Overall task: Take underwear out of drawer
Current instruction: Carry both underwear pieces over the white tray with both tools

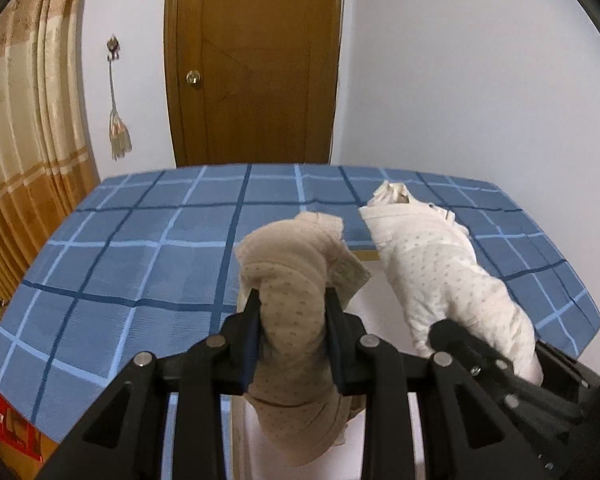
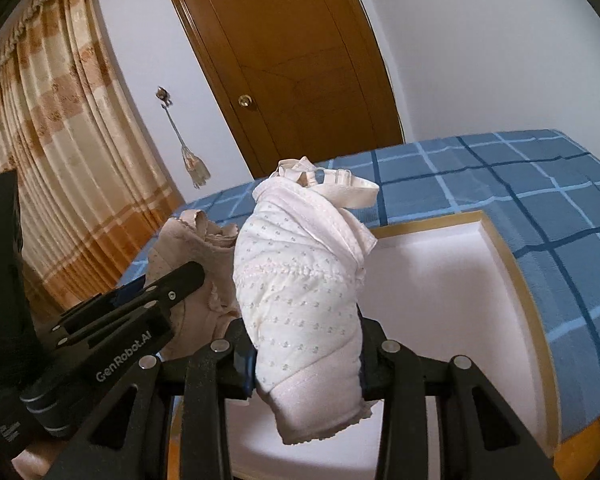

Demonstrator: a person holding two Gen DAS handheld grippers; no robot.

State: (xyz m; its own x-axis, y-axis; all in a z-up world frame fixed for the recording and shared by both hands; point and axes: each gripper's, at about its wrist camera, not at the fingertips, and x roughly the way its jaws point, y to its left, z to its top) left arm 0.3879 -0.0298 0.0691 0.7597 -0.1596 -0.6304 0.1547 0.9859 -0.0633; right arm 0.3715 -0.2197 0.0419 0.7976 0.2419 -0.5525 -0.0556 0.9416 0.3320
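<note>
Status: both hands loaded. Your left gripper [image 1: 292, 312] has its fingers clamped on the tan underwear [image 1: 296, 280], dotted fabric bunched up between them and drooping below. Right gripper [image 2: 308, 344] fingers are clamped the same way on the white underwear [image 2: 300, 300], strap end sticking up at the far tip. Both pieces are in the air, side by side, tan on the left, white on the right.

Drawer [image 2: 512, 264] sits open under and to the right of the grippers; white interior looks bare as far as the right wrist view shows, near part hidden by the grippers.

Progress, imo: extraction basically done, both items are clear of the drawer. Left to do: carry them over the bed [image 1: 140, 248] w/ the blue checked cover and let go. Can't confirm nothing else is left in the hidden near corner.
</note>
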